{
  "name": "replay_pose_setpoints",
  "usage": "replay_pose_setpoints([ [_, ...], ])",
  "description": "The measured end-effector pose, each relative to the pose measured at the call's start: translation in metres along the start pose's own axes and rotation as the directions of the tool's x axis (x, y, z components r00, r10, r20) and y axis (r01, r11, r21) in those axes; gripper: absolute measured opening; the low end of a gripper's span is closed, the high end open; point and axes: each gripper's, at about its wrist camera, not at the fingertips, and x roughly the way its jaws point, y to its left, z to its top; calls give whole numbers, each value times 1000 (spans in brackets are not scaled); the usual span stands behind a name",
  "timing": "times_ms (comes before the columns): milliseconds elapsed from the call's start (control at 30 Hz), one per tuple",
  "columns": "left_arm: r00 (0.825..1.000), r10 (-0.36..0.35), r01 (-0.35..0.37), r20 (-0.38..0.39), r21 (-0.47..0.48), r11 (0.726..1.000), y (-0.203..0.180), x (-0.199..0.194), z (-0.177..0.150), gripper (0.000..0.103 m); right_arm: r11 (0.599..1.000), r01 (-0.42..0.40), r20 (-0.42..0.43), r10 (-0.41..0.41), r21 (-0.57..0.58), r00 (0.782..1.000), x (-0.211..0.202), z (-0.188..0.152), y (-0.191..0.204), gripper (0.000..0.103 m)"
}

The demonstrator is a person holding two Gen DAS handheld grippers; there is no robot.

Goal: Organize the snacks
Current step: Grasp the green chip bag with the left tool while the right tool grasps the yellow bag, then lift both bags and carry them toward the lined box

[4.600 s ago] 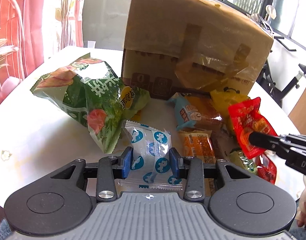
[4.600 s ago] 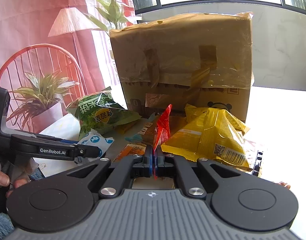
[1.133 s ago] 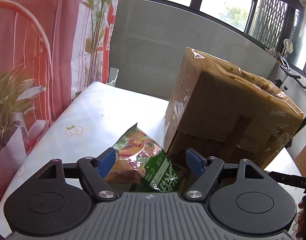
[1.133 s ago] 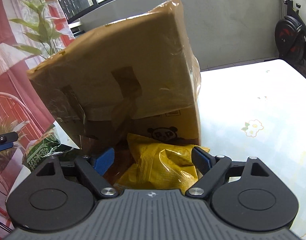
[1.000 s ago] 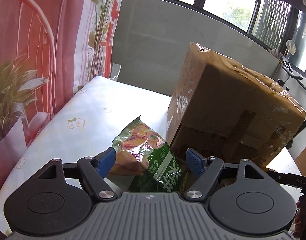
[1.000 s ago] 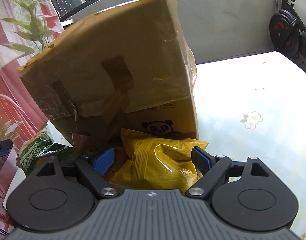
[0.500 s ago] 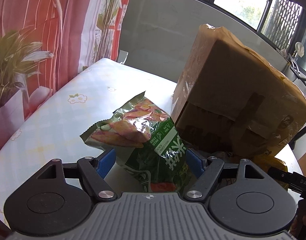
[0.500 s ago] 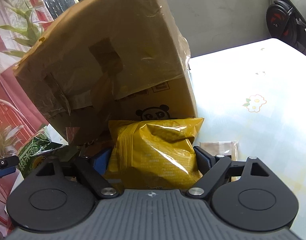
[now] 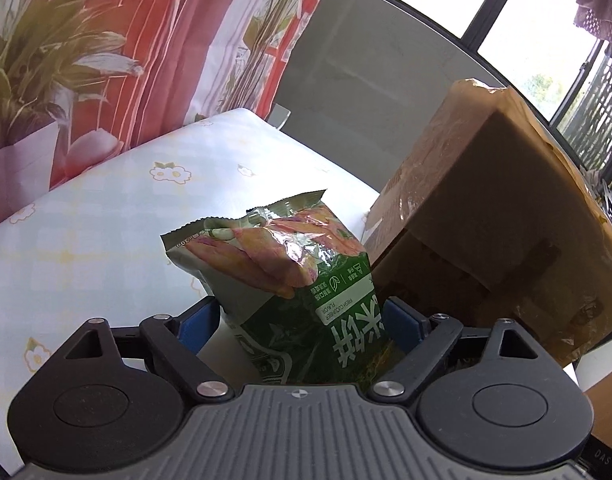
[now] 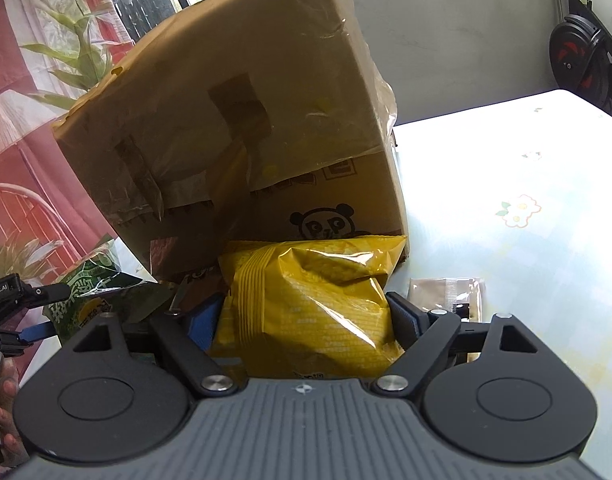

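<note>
The green snack bag [image 9: 306, 280] stands between the fingers of the left gripper [image 9: 302, 320], whose jaws are opening — the left pad is clear of the bag, the right pad's contact is hidden. The yellow snack bag [image 10: 310, 304] fills the wide-spread right gripper [image 10: 306, 316]; both pads sit against its sides. Just ahead of both grippers leans a taped cardboard box [image 10: 242, 128] on the flowered tablecloth [image 9: 106, 216]. A small tan packet [image 10: 446, 292] lies right of the right gripper.

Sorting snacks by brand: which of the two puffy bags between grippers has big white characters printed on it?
The green crinkly snack bag between the left gripper's opening jaws; the yellow bag shows none.
</note>
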Motion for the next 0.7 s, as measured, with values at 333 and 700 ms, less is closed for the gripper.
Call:
replay_pose_setpoints([
  [333, 1000, -22, 22, 4, -83, 996, 7, 31, -1, 100, 1000, 3, -6, -3, 8, 1000, 3, -1, 1, 85],
  [700, 997, -34, 31, 64, 35, 999, 1, -3, -1, 74, 1000, 7, 0, -7, 8, 1000, 2, -1, 0, 85],
])
